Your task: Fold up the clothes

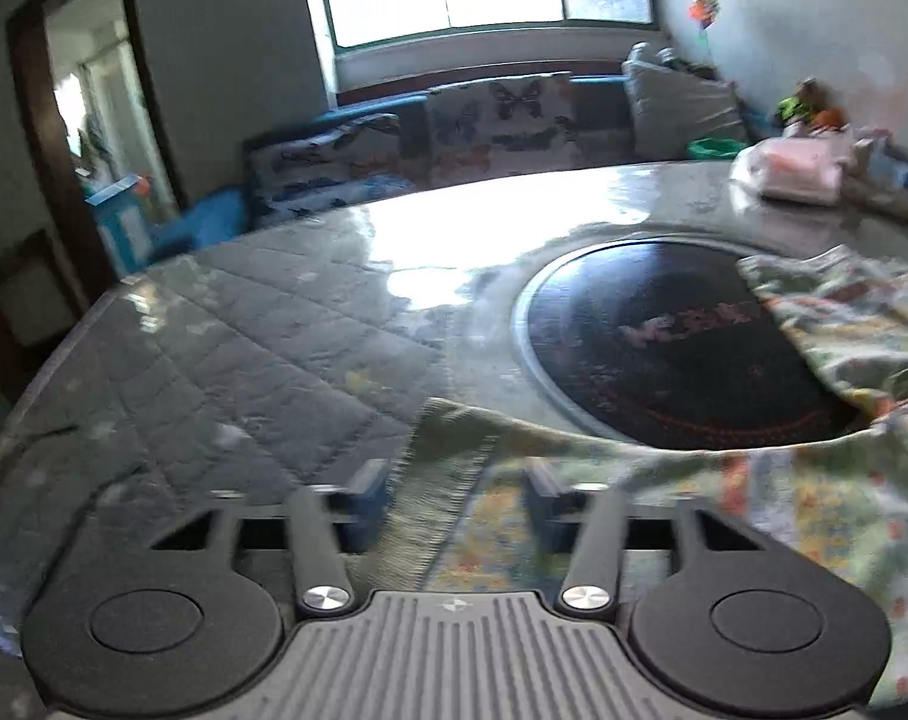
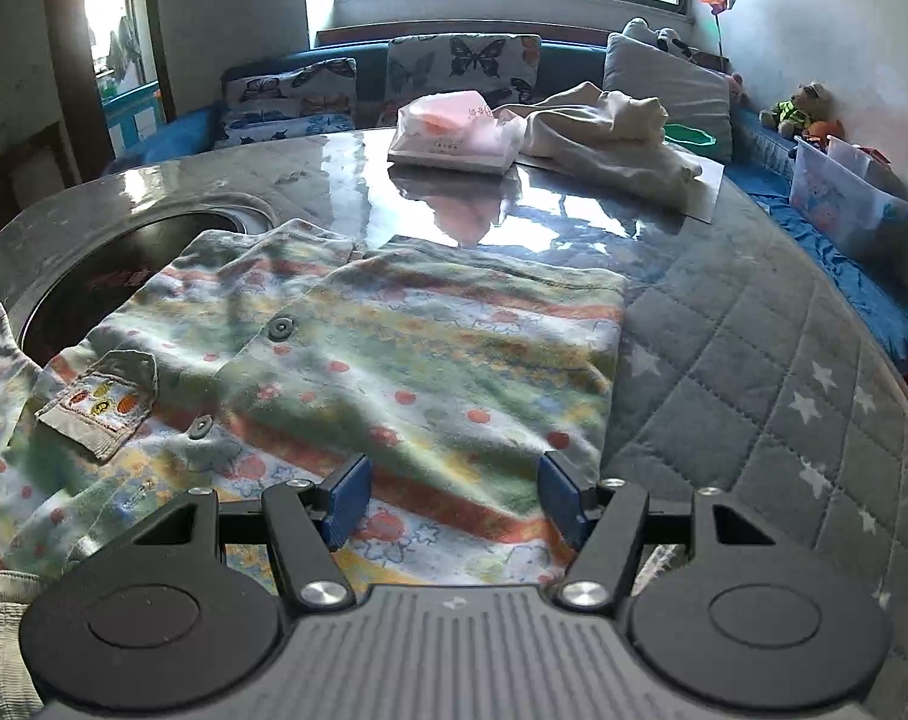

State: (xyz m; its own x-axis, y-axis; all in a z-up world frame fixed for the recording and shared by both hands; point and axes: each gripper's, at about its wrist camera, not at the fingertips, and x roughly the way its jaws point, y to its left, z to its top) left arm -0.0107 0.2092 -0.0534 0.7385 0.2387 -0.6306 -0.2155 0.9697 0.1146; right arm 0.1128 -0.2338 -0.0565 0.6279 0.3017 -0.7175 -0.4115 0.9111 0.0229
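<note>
A child's pastel printed garment point(image 2: 394, 360) with grey buttons and a small pocket lies spread on the glass-topped table, partly folded, its right edge straight. My right gripper point(image 2: 454, 492) is open just above its near hem, the blue pads point(image 2: 349, 498) apart and holding nothing. In the left wrist view the same garment point(image 1: 724, 498) lies at the lower right, its left edge running between the fingers. My left gripper point(image 1: 457, 504) is open, low over that edge, with nothing gripped.
A round black hotplate point(image 1: 664, 354) is set in the table point(image 1: 274, 324), partly under the garment. A tissue pack point(image 2: 454, 132) and a cream garment point(image 2: 610, 132) lie at the far side. A sofa with butterfly cushions point(image 2: 460, 66) stands behind. A plastic box point(image 2: 844, 204) stands at the right.
</note>
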